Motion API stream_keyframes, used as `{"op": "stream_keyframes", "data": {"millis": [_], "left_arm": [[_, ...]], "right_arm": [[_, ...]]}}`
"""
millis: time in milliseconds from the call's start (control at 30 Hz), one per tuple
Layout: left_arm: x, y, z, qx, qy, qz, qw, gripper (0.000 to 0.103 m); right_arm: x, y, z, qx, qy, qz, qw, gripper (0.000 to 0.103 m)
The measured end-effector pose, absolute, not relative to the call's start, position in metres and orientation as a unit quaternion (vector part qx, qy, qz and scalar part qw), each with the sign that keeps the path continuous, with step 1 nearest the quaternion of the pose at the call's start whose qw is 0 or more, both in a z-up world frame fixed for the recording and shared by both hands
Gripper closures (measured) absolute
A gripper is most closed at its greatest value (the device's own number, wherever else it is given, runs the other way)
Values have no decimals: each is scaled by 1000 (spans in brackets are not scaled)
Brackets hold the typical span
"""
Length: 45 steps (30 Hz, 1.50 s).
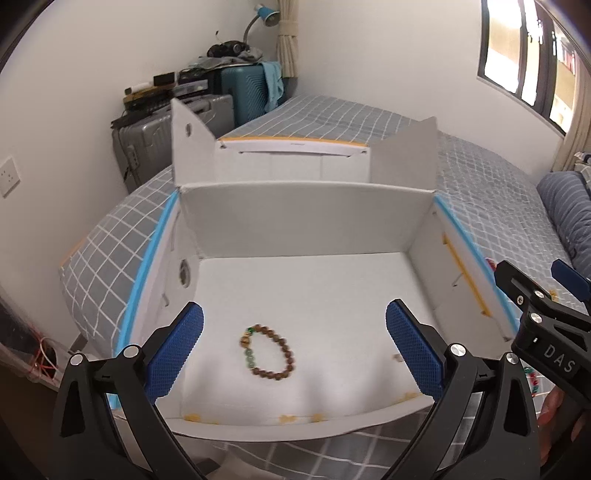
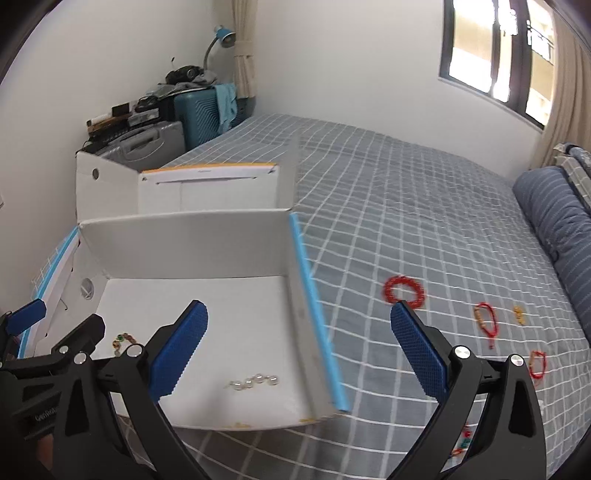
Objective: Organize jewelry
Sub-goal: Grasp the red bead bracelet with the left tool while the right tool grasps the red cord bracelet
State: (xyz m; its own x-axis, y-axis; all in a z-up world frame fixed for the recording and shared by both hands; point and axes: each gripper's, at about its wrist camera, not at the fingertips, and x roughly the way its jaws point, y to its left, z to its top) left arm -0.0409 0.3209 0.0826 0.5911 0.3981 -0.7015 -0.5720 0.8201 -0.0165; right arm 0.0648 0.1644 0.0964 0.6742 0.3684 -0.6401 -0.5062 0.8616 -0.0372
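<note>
Left wrist view: my left gripper (image 1: pixel 293 349) has its fingers spread wide, nothing between the pads.
Brown bead bracelet (image 1: pixel 269 350): lying on the white box (image 1: pixel 295 221) floor below those fingers.
Right wrist view: my right gripper (image 2: pixel 299 350) is spread wide too, empty.
Clear beads (image 2: pixel 254 381): inside the box.
Red bracelet (image 2: pixel 404 291): on the checked bedspread (image 2: pixel 406 206), outside the box.

A big bed (image 2: pixel 406 206) with a grey sheet and white squares fills the room. The walls (image 2: pixel 332 74) are white. A dark window (image 2: pixel 495 55) lets in bright light, with a tan curtain (image 2: pixel 565 92) beside it. In the corner stand a blue suitcase (image 2: pixel 195 114), a grey suitcase (image 2: pixel 147 144) and a blue lamp (image 2: pixel 223 35).
</note>
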Motion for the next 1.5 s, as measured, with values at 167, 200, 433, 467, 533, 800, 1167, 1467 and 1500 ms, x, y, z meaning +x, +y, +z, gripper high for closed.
{"op": "stream_keyframes", "data": {"millis": [167,200,433,467,533,800,1167,1467,1500], "left_arm": [[-19,286,92,-106,365,243,892,6],[-14,280,93,-105,367,235,894,6],[28,223,111,-100,365,178,908,6],[36,213,113,-98,367,169,910,6],[48,198,114,-96,366,155,913,6],[105,142,95,-79,385,118,912,6],[185,107,54,-57,410,99,905,6],[261,96,7,-27,440,113,891,6],[266,96,3,-26,441,113,890,6]], "right_arm": [[72,123,111,-95,316,220,918,8],[75,111,114,-95,316,214,919,8],[96,39,132,-99,315,154,931,8],[99,27,133,-99,316,145,932,8],[106,7,132,-96,320,130,934,8],[147,-60,111,-82,347,82,931,8],[218,-102,62,-61,385,69,918,8],[282,-104,15,-58,421,86,901,8],[289,-103,10,-52,427,89,898,8]]}}
